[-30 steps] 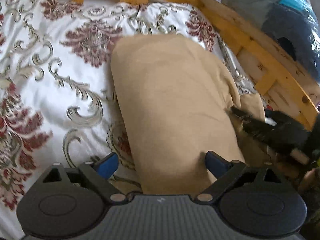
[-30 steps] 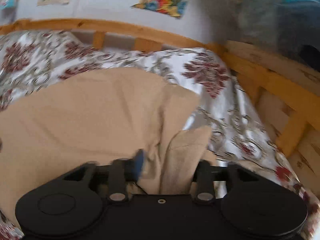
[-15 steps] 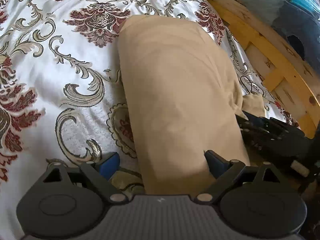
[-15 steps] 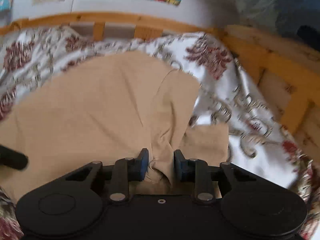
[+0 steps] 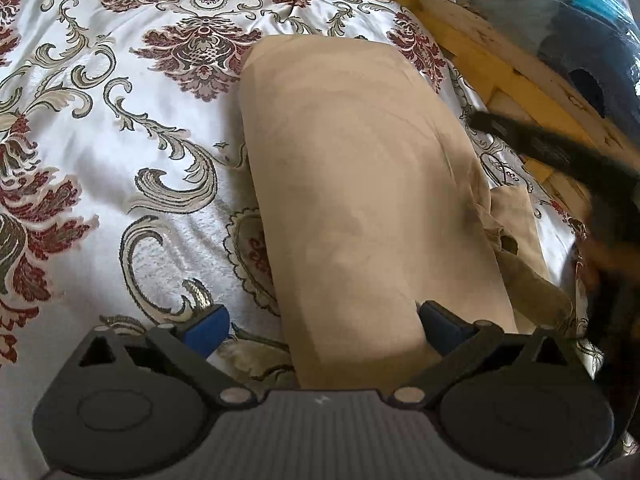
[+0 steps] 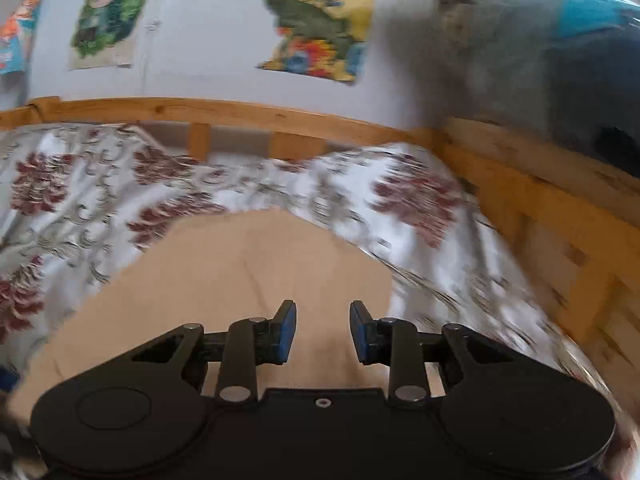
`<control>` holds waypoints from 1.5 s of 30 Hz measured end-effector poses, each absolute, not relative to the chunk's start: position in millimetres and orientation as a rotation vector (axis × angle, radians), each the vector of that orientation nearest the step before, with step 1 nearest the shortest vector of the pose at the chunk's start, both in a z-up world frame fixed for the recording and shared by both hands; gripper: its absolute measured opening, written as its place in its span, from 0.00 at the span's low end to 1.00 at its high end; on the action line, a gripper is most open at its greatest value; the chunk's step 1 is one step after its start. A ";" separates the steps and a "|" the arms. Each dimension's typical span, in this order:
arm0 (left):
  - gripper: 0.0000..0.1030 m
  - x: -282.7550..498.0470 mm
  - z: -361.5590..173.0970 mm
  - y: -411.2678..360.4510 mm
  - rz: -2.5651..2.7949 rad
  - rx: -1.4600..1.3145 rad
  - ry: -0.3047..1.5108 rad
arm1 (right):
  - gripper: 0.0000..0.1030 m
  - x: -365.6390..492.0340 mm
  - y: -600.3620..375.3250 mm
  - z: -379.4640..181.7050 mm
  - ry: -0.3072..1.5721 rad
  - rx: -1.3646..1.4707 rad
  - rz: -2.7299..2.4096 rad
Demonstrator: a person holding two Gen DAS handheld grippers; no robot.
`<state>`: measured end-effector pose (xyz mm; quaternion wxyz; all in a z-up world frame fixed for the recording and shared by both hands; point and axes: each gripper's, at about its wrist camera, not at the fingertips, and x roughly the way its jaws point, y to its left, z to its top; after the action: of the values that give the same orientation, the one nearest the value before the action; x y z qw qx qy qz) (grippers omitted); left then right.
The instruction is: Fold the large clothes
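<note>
A tan garment lies folded lengthwise on the floral bedspread, with a loose flap sticking out at its right side. My left gripper is wide open above the garment's near end, holding nothing. My right gripper is open and empty above the garment. It shows in the left wrist view as a blurred black shape at the right.
A wooden bed frame runs along the back and right edges. A grey and blue bundle sits past the right rail. Colourful pictures hang on the wall behind.
My right gripper has let go of the tan fold it pinched half a second ago and has lifted up and away. My left gripper stays open over the garment.
</note>
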<state>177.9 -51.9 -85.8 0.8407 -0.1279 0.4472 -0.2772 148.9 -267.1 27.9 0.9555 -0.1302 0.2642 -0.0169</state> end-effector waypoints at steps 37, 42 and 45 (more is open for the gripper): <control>1.00 173.4 -87.3 -53.6 -0.560 -0.276 0.938 | 0.77 113.2 -294.3 -32.9 0.663 -0.181 -0.312; 1.00 181.9 -88.2 -45.8 -0.567 -0.353 0.995 | 0.76 108.0 -302.2 -16.9 0.619 -0.074 -0.299; 1.00 189.8 -79.2 -37.9 -0.559 -0.403 0.998 | 0.76 105.5 -310.7 -3.4 0.559 -0.028 -0.339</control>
<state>189.8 -37.9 -79.2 0.8218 -0.1893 0.4689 -0.2626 105.5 -310.7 -3.4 0.9470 -0.0139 0.2744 -0.1663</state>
